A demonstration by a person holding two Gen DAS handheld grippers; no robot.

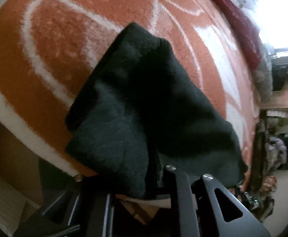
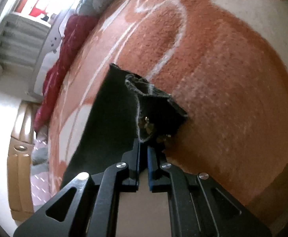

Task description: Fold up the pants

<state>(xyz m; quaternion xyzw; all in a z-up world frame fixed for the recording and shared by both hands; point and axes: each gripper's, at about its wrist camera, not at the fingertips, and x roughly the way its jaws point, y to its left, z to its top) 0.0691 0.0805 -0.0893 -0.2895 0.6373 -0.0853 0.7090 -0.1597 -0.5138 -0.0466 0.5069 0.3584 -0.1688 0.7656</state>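
We hold the dark pants (image 1: 136, 106) up off the orange and white blanket (image 1: 68, 45) that covers the bed, one end in each gripper. The right gripper (image 2: 143, 154) has its 2 fingers (image 2: 134, 164) clenched on a raw, frayed edge of the cloth, which hangs left and down from the pinch. On the left gripper (image 1: 163, 179) the cloth drapes over the tips, so we cannot tell whether those fingers are closed on it, though the bunched fabric appears to hang from there.

To do this fold well, we judge that both ends should travel level and together, kept taut enough that the middle does not sag. We should lay the lifted half squarely over the rest, well in from the red cushion (image 2: 65, 55) at the blanket's far edge, and only then let go.
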